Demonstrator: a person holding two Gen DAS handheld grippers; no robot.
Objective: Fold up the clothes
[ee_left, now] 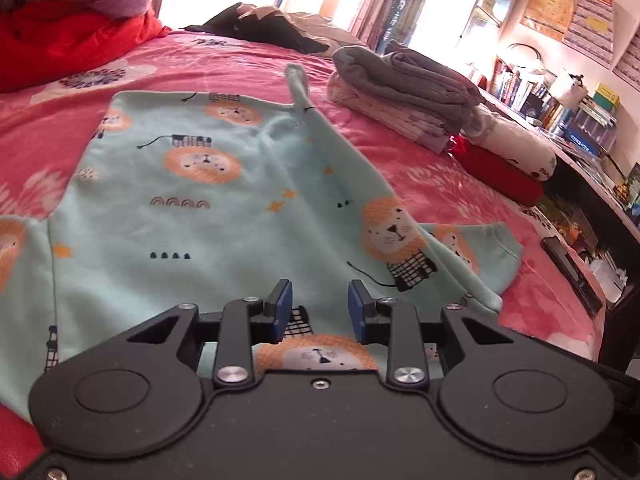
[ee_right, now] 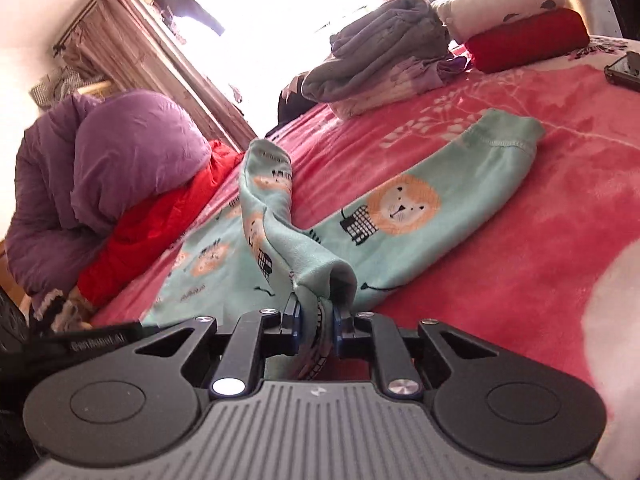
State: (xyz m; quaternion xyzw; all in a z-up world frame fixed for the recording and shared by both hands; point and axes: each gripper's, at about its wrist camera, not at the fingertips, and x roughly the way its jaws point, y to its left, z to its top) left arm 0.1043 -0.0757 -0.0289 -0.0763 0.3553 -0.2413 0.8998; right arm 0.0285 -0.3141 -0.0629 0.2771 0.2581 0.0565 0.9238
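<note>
A mint-green shirt with an orange lion print [ee_left: 192,200] lies spread on the pink bedspread [ee_left: 432,176]. My left gripper [ee_left: 320,300] hovers just above the shirt's near part, open, with nothing between its blue pads. In the right wrist view my right gripper [ee_right: 316,316] is shut on a bunched fold of the same shirt [ee_right: 400,216], lifting that edge into a raised ridge. One sleeve [ee_right: 496,156] lies flat, stretching to the right.
A stack of folded grey and pale clothes [ee_left: 404,92] sits at the far right, beside a red roll [ee_left: 500,176] and a white pillow [ee_left: 520,148]. A purple jacket on red fabric [ee_right: 120,184] lies left. A phone [ee_right: 624,68] rests near the bed's edge; bookshelves [ee_left: 568,108] stand beyond.
</note>
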